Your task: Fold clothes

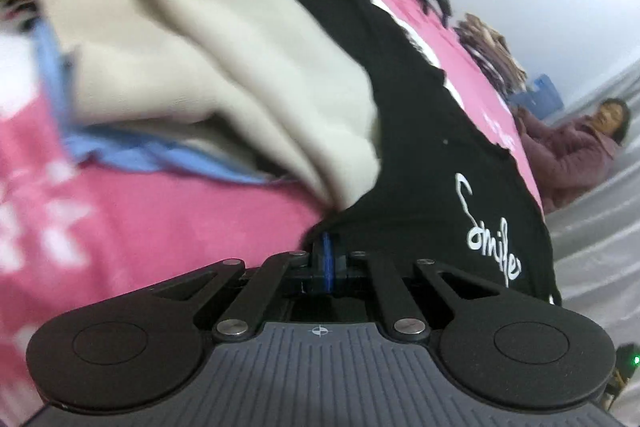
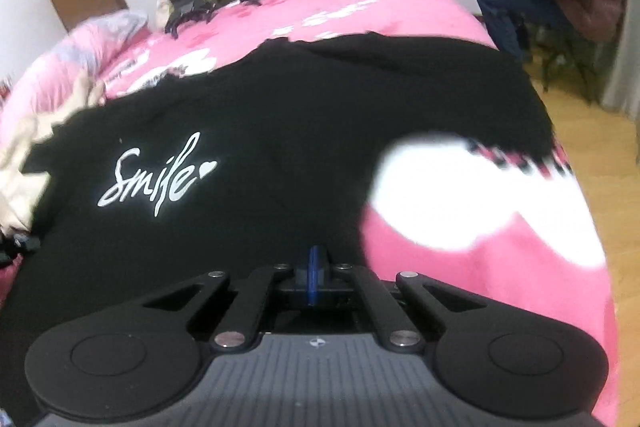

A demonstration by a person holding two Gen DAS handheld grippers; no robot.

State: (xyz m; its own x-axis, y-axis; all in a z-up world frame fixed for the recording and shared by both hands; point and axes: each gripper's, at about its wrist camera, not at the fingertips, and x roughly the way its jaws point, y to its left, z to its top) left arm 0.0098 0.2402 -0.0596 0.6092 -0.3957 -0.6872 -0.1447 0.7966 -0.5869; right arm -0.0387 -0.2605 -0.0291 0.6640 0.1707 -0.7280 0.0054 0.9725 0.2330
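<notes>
Black shirt lies spread on the pink bedspread, beside a cream garment. Both my claws, left and right, pinch its near hem; I judge a fold is under way, needing an even lift.

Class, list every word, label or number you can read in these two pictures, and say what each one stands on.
"Smile", in white script with a small heart after it: on the black garment spread over the pink bedcover.
"Smile" again, seen tilted from the left wrist view: the same print on the black garment.
Nothing else is readable; the white shapes on the bedcover are pattern, not text.
</notes>
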